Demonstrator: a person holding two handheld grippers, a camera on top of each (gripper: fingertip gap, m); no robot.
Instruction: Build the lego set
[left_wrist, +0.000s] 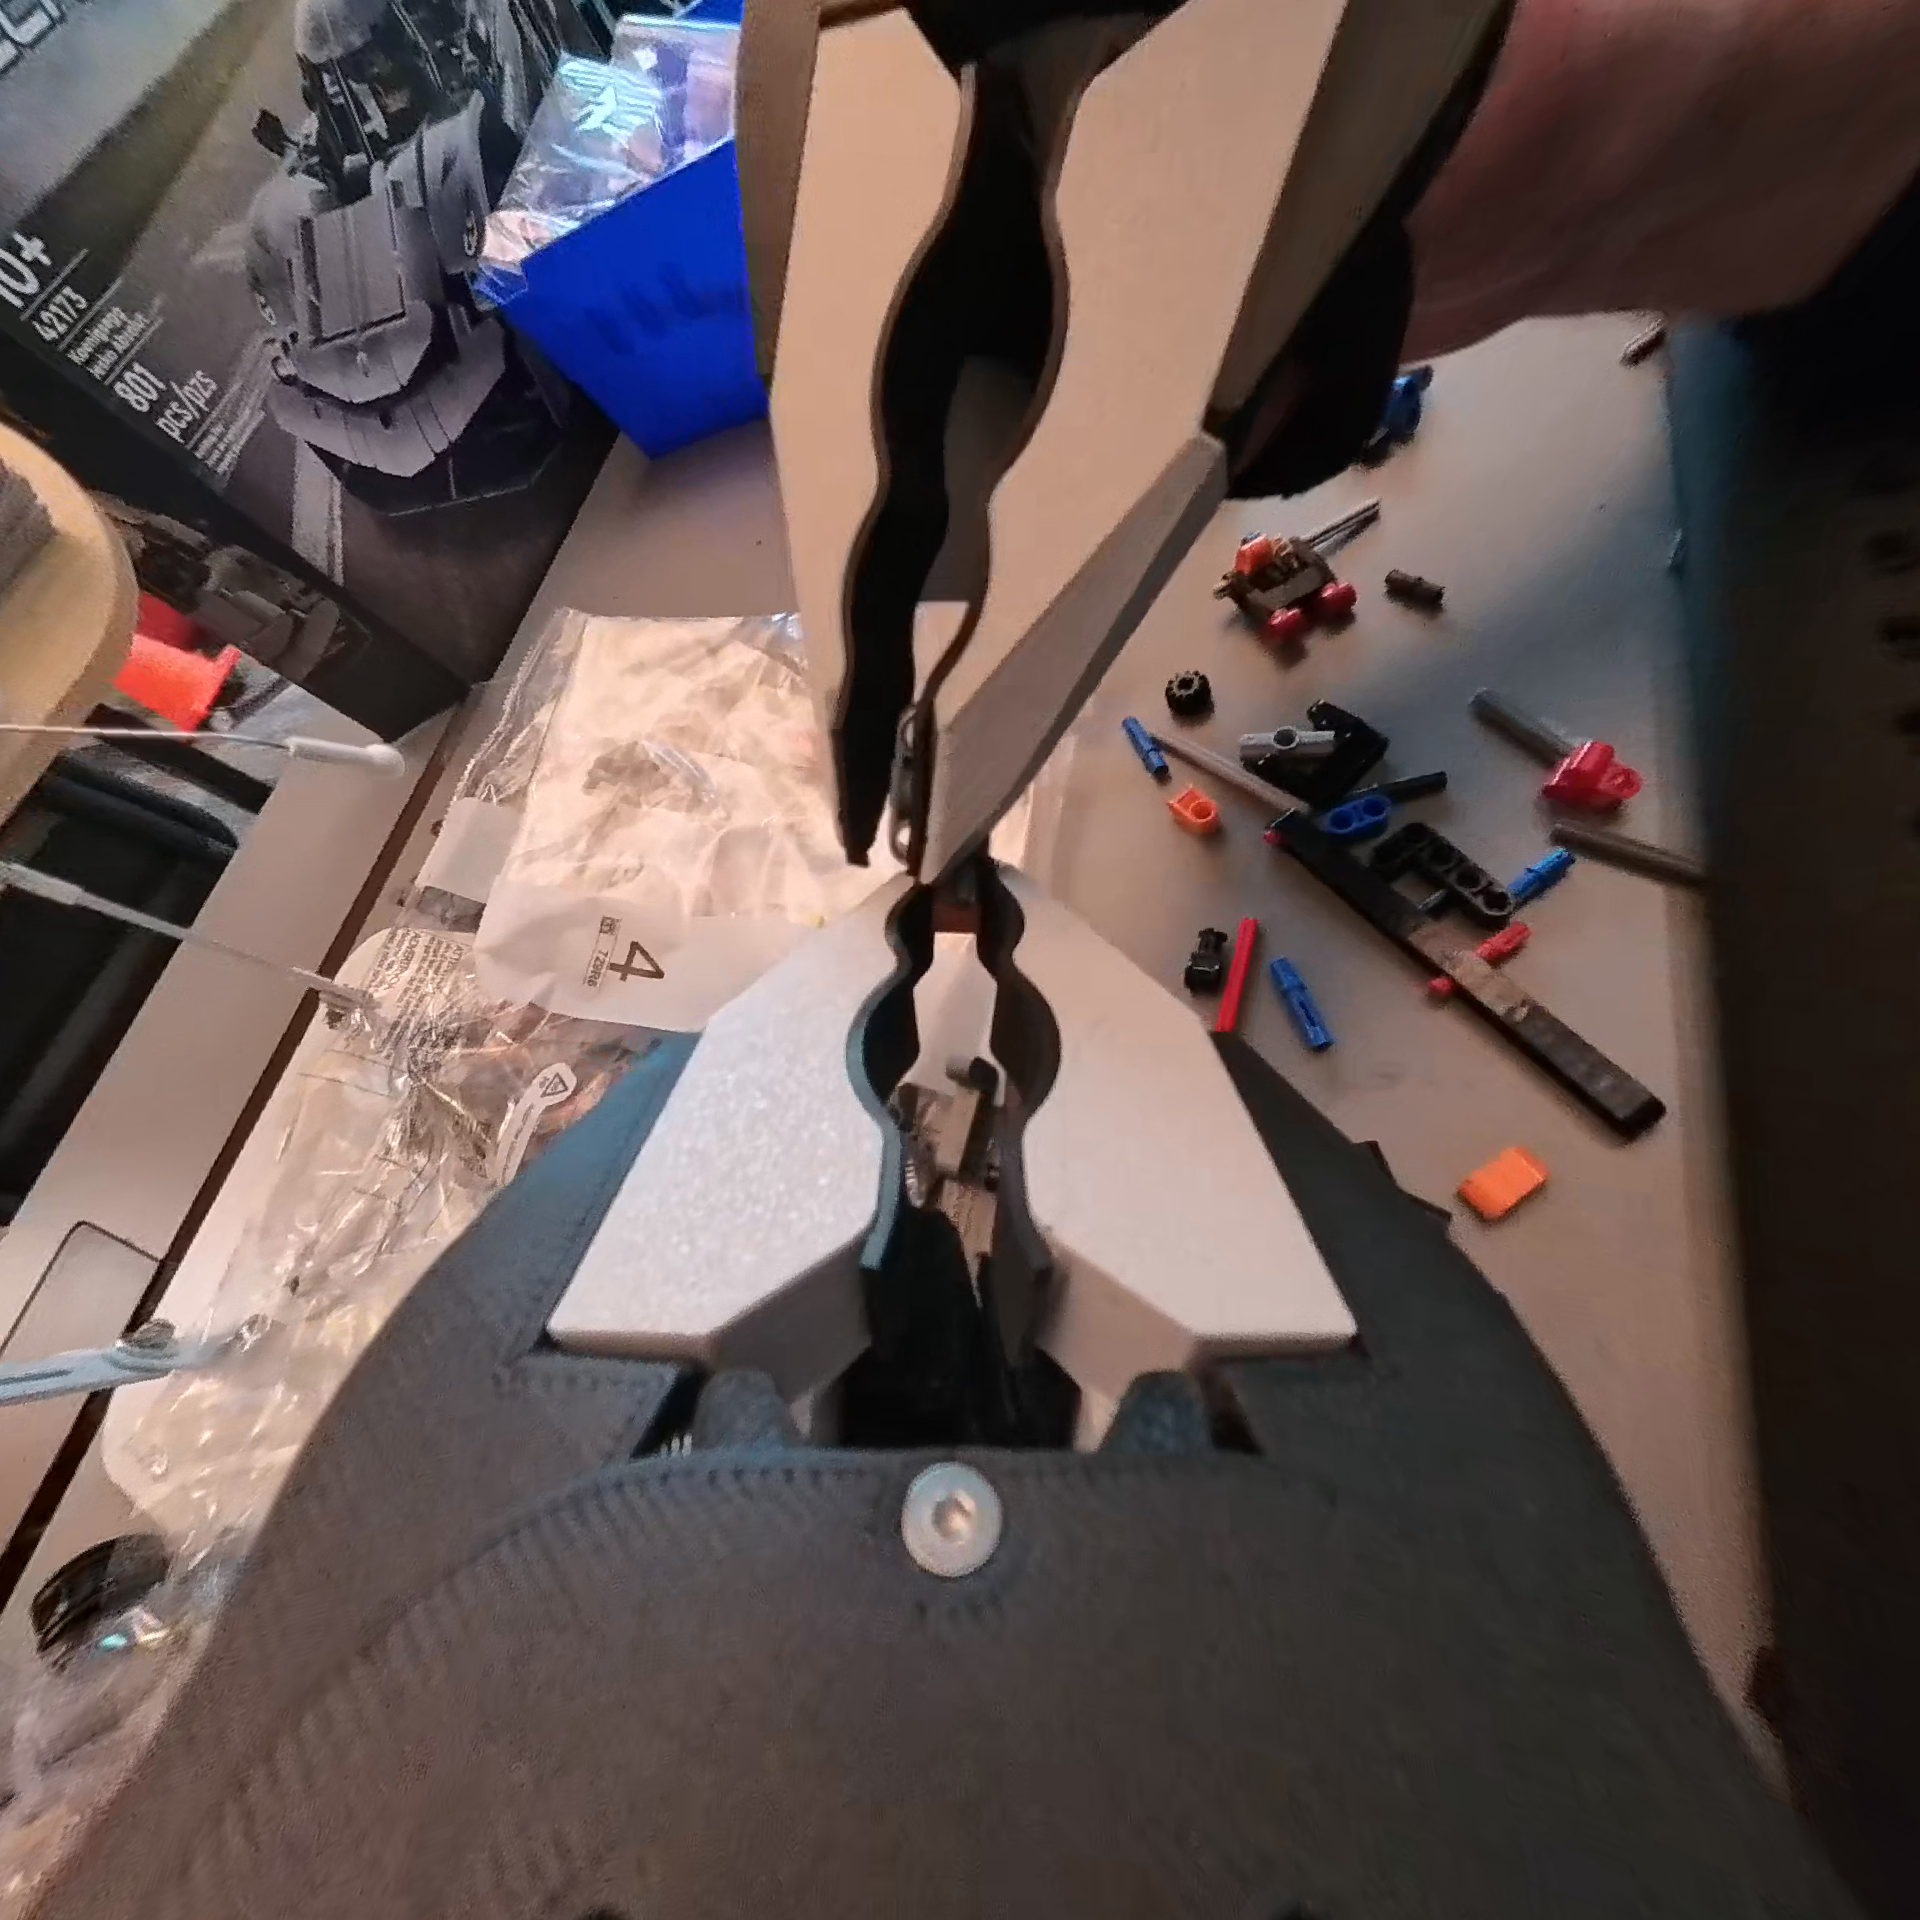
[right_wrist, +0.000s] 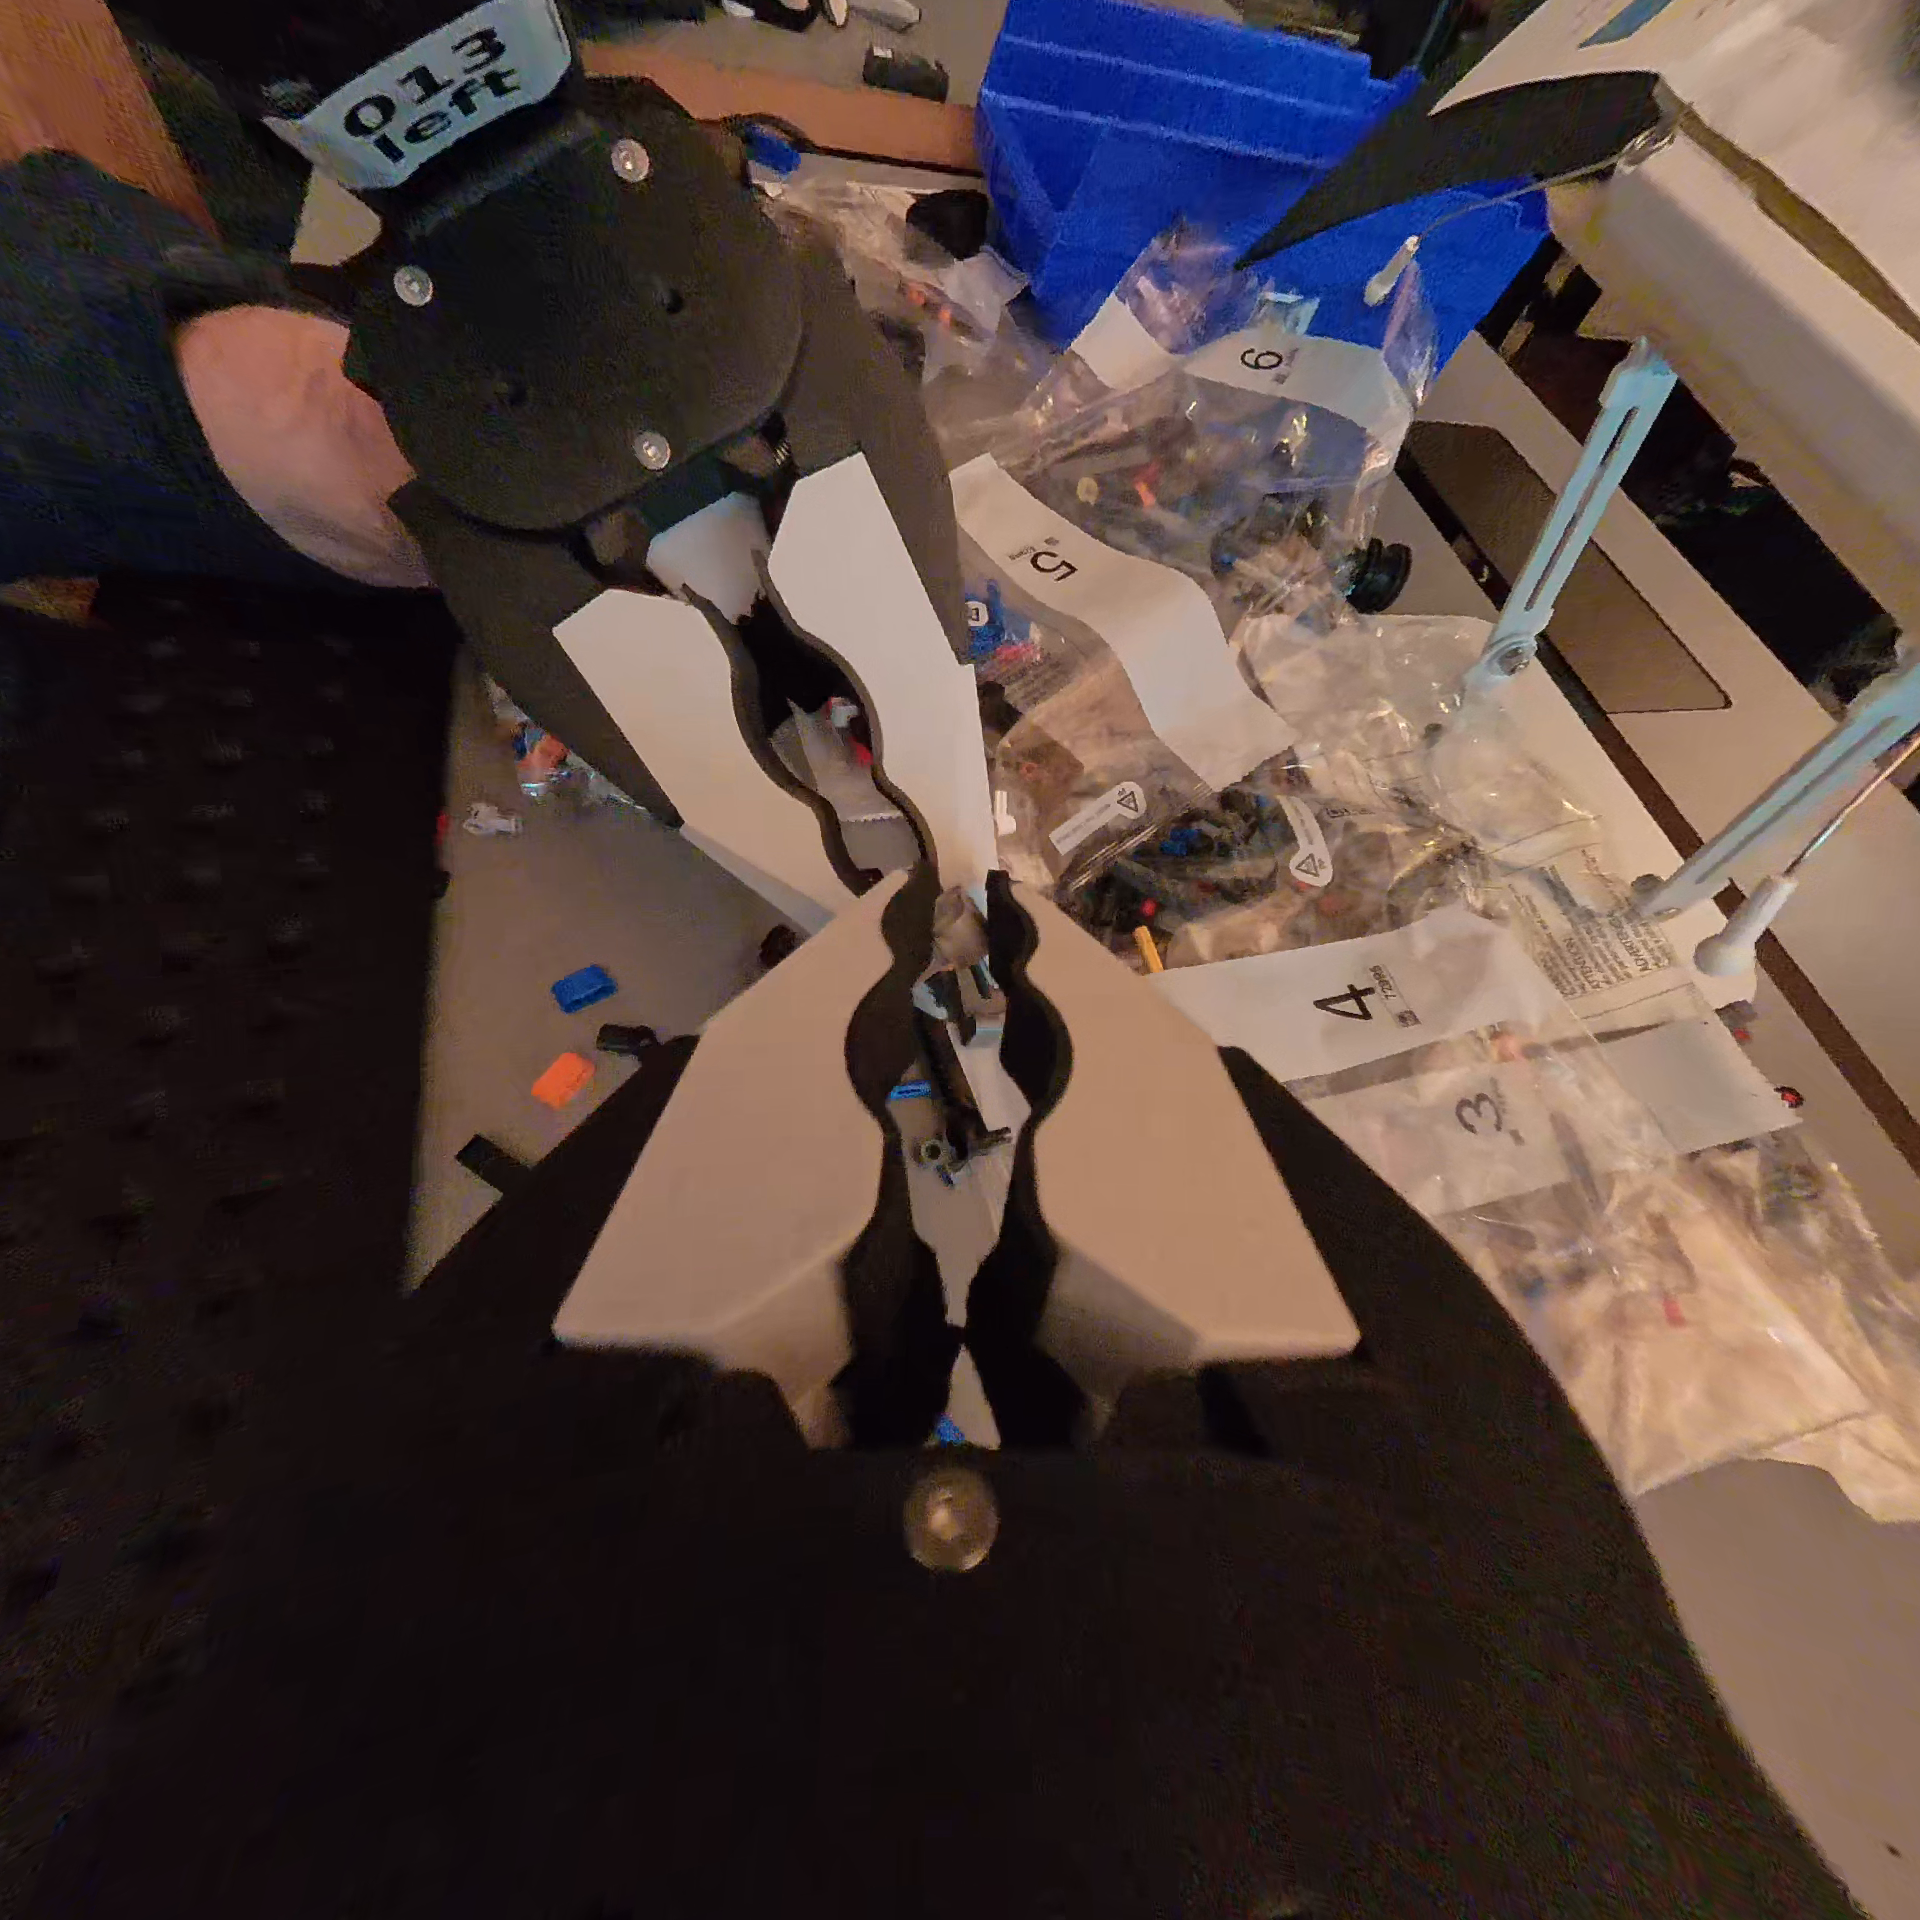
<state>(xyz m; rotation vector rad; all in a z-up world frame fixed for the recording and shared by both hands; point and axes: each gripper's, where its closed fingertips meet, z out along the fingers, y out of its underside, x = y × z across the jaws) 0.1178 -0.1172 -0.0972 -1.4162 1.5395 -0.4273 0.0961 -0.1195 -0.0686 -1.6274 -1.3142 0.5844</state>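
My left gripper (left_wrist: 951, 894) and my right gripper (right_wrist: 956, 906) meet tip to tip above the table. The right gripper comes down from the top of the left wrist view (left_wrist: 888, 847), shut on a small thin grey lego piece (left_wrist: 912, 774), which also shows between its tips in its own view (right_wrist: 956, 927). The left gripper comes in from the upper left of the right wrist view (right_wrist: 935, 857). It is shut on a small dark piece (left_wrist: 956, 902), mostly hidden by the tips. A dark lego assembly (left_wrist: 951, 1132) shows through the gap between the left fingers; I cannot tell whether it is held.
Loose lego parts lie to the right: a long black beam (left_wrist: 1455, 966), an orange tile (left_wrist: 1501, 1181), a small build with red wheels (left_wrist: 1288, 592). Numbered plastic bags (right_wrist: 1351, 997) cover the table's other side. A blue bin (left_wrist: 644, 312) and the set's box (left_wrist: 260, 260) stand behind. Less than 4 cm separates the two grippers' tips. Left tips and right tips are each some 12 cm from the orange tile (left_wrist: 1501, 1181).
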